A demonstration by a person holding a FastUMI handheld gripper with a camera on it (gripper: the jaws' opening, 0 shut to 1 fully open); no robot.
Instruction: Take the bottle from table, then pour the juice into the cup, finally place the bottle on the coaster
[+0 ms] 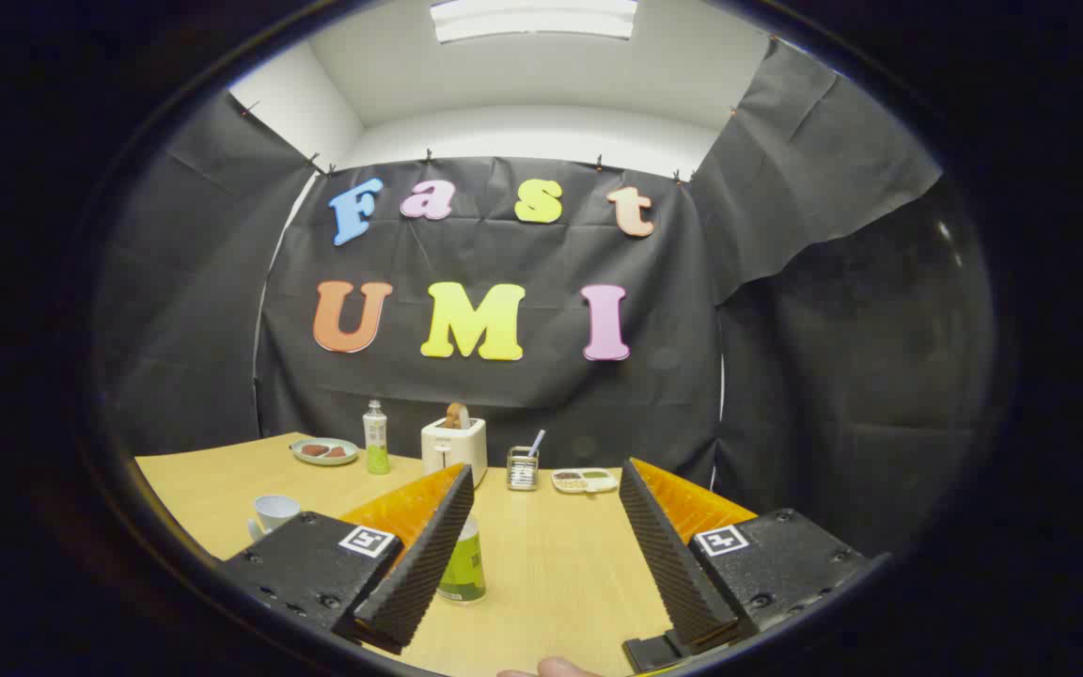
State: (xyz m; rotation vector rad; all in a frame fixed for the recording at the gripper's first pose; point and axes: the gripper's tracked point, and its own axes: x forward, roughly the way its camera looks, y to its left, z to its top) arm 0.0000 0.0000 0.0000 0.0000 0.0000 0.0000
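Pale wood worktop (pixel 560 564) with a few bits spread around. The jaws (pixel 541 555) are wide open with nothing between them but bare wood. A bottle (pixel 464 564) with a green label sits right next to the left finger (pixel 419 564), partly hidden behind it, so not gripped. A white cup (pixel 273 513) is off to the left of that finger. Further back near the black cloth: a second bottle (pixel 375 438) with green liquid, a plate (pixel 324 451) with food, a white toaster (pixel 453 446), a small mesh holder (pixel 523 468) and a divided tray (pixel 584 480). A fingertip (pixel 556 668) pokes in at the bottom.
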